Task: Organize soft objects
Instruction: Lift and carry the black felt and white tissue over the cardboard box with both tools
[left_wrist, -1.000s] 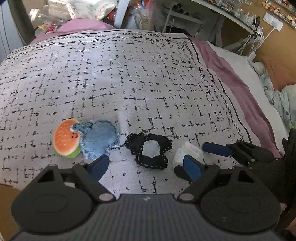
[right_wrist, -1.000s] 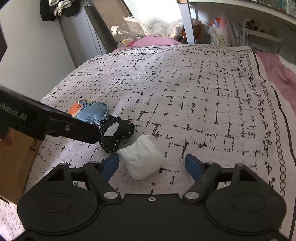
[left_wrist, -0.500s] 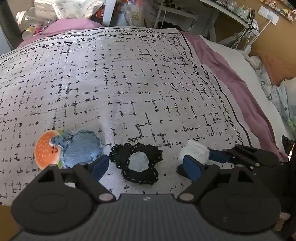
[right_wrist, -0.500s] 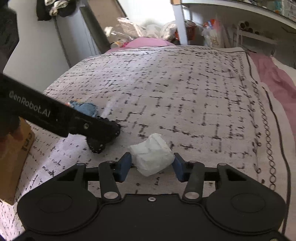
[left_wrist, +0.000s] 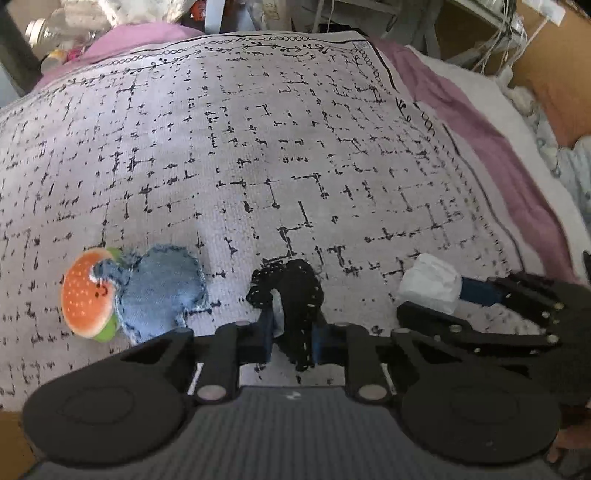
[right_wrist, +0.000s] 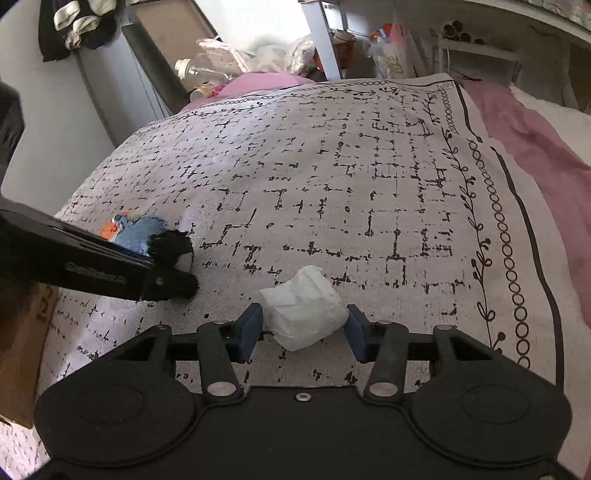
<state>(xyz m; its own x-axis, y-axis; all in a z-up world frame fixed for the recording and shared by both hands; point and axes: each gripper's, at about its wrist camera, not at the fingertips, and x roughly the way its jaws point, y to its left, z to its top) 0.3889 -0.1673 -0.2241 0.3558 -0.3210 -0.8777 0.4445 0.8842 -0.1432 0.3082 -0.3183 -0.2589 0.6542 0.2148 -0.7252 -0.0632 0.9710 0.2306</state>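
Observation:
My left gripper (left_wrist: 291, 338) is shut on a black stitched fabric piece (left_wrist: 295, 291), squeezed between the blue pads on the patterned cloth. A blue denim piece (left_wrist: 159, 291) lies to its left, overlapping an orange burger plush (left_wrist: 86, 295). My right gripper (right_wrist: 301, 330) is shut on a white soft wad (right_wrist: 304, 310); it also shows in the left wrist view (left_wrist: 430, 282). The left gripper (right_wrist: 173, 280) shows at the left of the right wrist view, with the black piece (right_wrist: 171, 245) and denim (right_wrist: 138, 232) behind it.
A white cloth with black dashes (left_wrist: 258, 147) covers the bed, over a pink sheet (left_wrist: 480, 129). A cardboard box (right_wrist: 22, 332) stands at the bed's left edge. Bottles and bags (right_wrist: 207, 70) clutter the far end. Cables hang at the far right (left_wrist: 498, 37).
My left gripper closed from open onto the black fabric piece and bunched it up. My right gripper stayed closed on the white wad.

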